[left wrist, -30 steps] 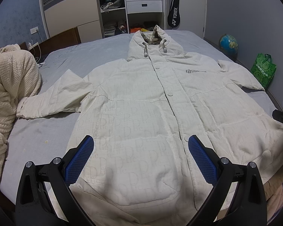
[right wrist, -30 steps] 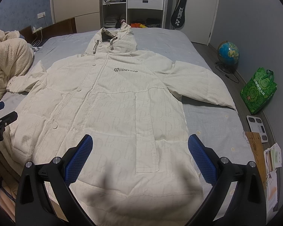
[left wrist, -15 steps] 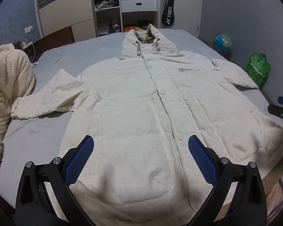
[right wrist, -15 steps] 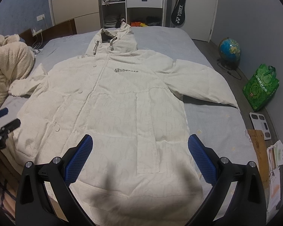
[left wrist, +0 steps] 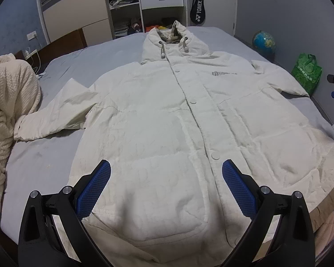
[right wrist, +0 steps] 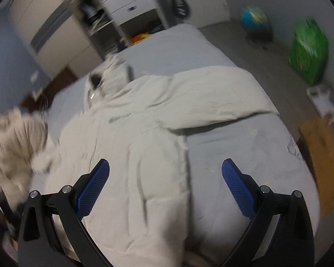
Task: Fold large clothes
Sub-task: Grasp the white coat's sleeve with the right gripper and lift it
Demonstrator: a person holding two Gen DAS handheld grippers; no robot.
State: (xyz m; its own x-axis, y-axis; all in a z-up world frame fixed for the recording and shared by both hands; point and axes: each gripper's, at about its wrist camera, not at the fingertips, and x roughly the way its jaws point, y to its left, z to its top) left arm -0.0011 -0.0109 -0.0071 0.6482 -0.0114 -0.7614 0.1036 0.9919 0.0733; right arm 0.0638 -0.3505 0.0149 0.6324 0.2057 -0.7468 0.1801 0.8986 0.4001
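My left claw (left wrist: pixel 166 185) is spread wide and holds nothing, hanging above the lower front of the cream hooded coat (left wrist: pixel 178 120). The coat lies face up and buttoned on the grey bed (left wrist: pixel 40 155), hood toward the wardrobe and both sleeves stretched out to the sides. A knitted cream blanket (left wrist: pixel 9 111) is heaped at the bed's left edge, just beside the end of one sleeve. My right claw (right wrist: pixel 165 184) is also wide and empty; its view is tilted and blurred, and it sits over the coat's edge, with one finger above fabric and the other above bare sheet. A green bag (left wrist: pixel 308 73) and a globe (left wrist: pixel 263 43) stand on the floor beside the bed.
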